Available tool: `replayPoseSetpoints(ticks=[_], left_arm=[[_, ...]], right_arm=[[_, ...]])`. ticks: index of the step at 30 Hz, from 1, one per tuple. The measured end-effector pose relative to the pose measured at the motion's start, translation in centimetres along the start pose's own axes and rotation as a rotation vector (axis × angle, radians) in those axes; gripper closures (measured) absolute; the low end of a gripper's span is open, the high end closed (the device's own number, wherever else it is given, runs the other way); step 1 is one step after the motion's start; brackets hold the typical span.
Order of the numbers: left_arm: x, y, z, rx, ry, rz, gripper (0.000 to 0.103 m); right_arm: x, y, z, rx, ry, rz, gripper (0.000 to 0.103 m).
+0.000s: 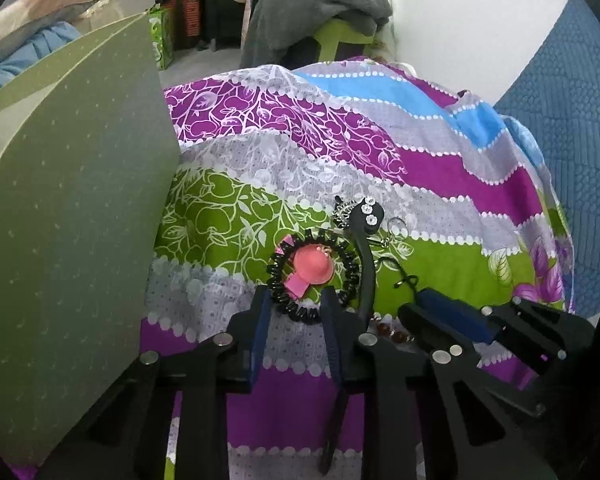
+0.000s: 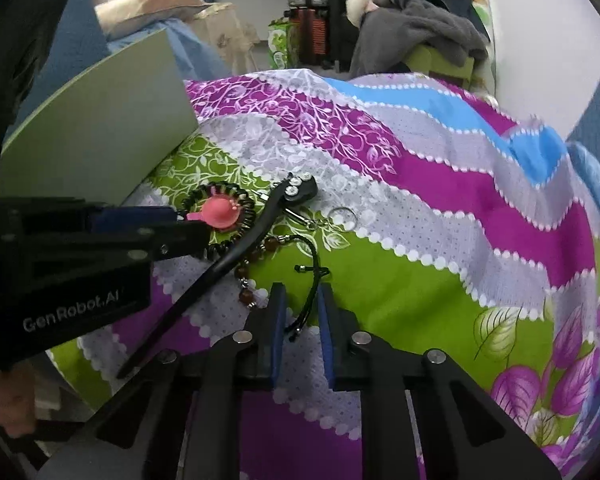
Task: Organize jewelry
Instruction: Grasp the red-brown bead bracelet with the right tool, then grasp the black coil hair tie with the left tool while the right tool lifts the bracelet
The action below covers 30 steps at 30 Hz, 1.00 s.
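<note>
Two grippers down on the patterned cloth (image 1: pixel 440 168), so going view by view. From my left wrist cam, my left gripper (image 1: pixel 296 300) sits low over the black coil bracelet (image 1: pixel 352 272), jaws narrow with the near edge of the coil between the blue pads, though I can't tell if they actually pinch it. Inside the coil is a pink hat clip (image 1: pixel 313 266), and a long black hair stick (image 1: pixel 366 264) with clear stones curves up just right of it. A green board (image 1: pixel 72 216) stands on the left, and my right gripper (image 1: pixel 452 312) pokes in on the right. From the right wrist cam, my right gripper (image 2: pixel 302 296) has its pads nearly together around a black cord (image 2: pixel 314 276), apparently squeezing it. That cord runs to brown beads (image 2: pixel 246 280) lying against the hair stick (image 2: pixel 236 252). A key ring (image 2: pixel 342 216) sits beyond.
</note>
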<state>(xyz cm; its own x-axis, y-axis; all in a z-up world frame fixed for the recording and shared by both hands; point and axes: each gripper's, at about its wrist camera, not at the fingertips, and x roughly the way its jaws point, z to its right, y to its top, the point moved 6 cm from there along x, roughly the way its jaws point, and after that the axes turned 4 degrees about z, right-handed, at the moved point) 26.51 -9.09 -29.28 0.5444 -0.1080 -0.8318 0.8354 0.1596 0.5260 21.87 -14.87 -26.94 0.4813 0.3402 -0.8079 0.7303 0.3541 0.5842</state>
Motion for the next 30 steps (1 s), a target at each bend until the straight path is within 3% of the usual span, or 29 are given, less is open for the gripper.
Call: replayPoseSetpoints(ticks=[5,17,27,30], left_arm=[[-0.9,0.0,-0.2,-0.021,-0.032,0.002,0.097],[-5.6,-1.7,0.7,-0.007,-0.080,0.026,0.097],[-6.4,-3.7,0.4,0.005,-0.094,-0.012,0.097],[-6.4,-3.7,0.3,0.002,-0.099,-0.014,0.097]], right_arm=[[-0.1,-0.2,-0.2,-0.004,-0.017,-0.020,0.101],[-2.6,-2.3,2.2,0.113,-0.069,-0.062,0.102],[-5.2,-4.8,3.4,0.206,-0.098,-0.094,0.102],[-5.5,-4.8,3.6,0.225,-0.087,-0.086,0.095]])
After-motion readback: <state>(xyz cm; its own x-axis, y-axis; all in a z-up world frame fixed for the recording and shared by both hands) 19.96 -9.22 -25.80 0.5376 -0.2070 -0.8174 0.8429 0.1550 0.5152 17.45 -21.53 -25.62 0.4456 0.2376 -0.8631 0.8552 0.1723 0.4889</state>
